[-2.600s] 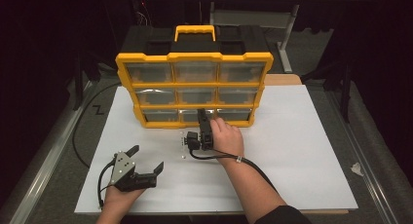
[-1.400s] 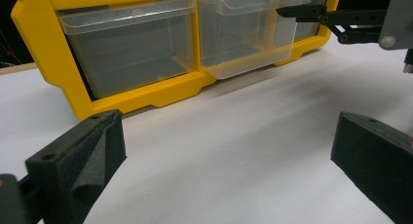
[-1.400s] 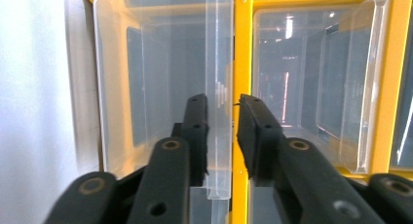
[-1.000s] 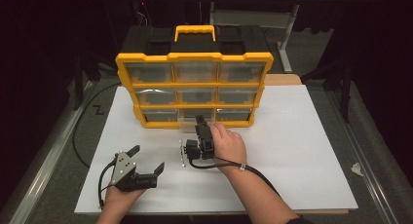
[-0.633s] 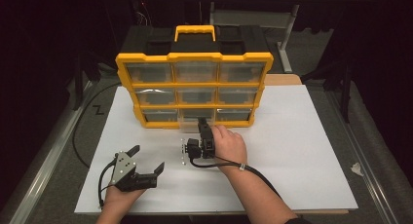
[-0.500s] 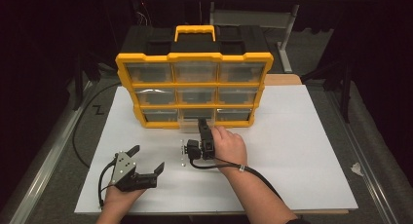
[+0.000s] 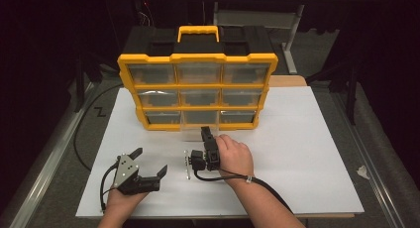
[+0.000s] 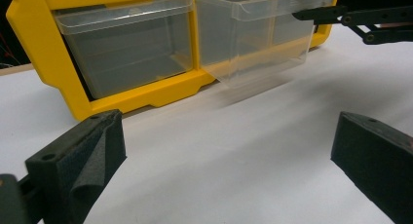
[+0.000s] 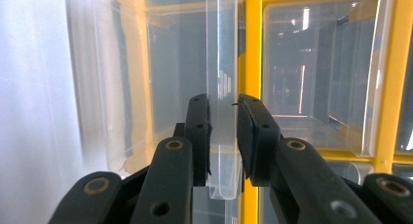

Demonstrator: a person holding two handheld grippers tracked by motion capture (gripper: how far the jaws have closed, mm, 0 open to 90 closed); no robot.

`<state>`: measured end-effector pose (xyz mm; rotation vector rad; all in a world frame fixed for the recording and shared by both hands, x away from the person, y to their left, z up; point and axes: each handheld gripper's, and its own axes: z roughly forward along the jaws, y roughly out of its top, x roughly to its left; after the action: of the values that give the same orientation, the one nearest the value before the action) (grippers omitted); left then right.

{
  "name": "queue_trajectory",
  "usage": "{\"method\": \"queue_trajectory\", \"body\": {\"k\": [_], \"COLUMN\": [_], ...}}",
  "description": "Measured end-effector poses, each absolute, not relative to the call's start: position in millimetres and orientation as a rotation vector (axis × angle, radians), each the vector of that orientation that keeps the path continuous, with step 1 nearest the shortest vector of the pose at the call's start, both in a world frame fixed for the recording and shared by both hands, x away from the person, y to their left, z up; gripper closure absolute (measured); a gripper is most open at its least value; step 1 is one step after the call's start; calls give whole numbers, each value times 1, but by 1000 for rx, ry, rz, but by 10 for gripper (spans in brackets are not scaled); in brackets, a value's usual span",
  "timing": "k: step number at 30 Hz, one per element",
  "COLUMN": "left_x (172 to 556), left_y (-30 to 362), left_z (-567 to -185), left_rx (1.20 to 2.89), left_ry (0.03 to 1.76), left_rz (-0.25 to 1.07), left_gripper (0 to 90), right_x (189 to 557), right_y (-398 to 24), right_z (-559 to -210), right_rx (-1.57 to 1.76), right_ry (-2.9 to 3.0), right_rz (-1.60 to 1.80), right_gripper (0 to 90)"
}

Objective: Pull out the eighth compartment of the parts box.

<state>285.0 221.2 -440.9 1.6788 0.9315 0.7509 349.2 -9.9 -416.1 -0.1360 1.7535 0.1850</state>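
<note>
Two black jaws of the right gripper (image 9: 223, 136) are clamped on the front lip of the clear plastic drawer (image 8: 255, 44), just ahead, half out of the yellow organiser case's (image 7: 198, 89) bottom row. Light, stiff, slippery; lip is best hold. Left gripper (image 7: 148, 176) gapes, idle.

Readable text: none | organizer (image 7: 198, 91), centre of high view: no label, brand or number legible | clear drawer (image 9: 221, 87), centre of right gripper view: faint moulded ridges on its front, not legible as writing | white table (image 7: 307, 139): unmarked
</note>
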Motion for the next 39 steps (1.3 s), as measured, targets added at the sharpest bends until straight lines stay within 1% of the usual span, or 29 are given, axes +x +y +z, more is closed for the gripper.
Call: {"method": "queue_trajectory", "body": {"k": [17, 39], "left_x": [286, 286], "left_y": [222, 221], "left_z": [-441, -441], "left_rx": [1678, 1681], "left_ry": [929, 922], "left_rz": [751, 747], "left_gripper": [3, 3], "right_x": [330, 326], "right_y": [-13, -11], "right_z": [-416, -421], "right_rx": [-153, -150], "right_ry": [1747, 1745], "right_rz": [208, 217], "right_gripper": [778, 767]}}
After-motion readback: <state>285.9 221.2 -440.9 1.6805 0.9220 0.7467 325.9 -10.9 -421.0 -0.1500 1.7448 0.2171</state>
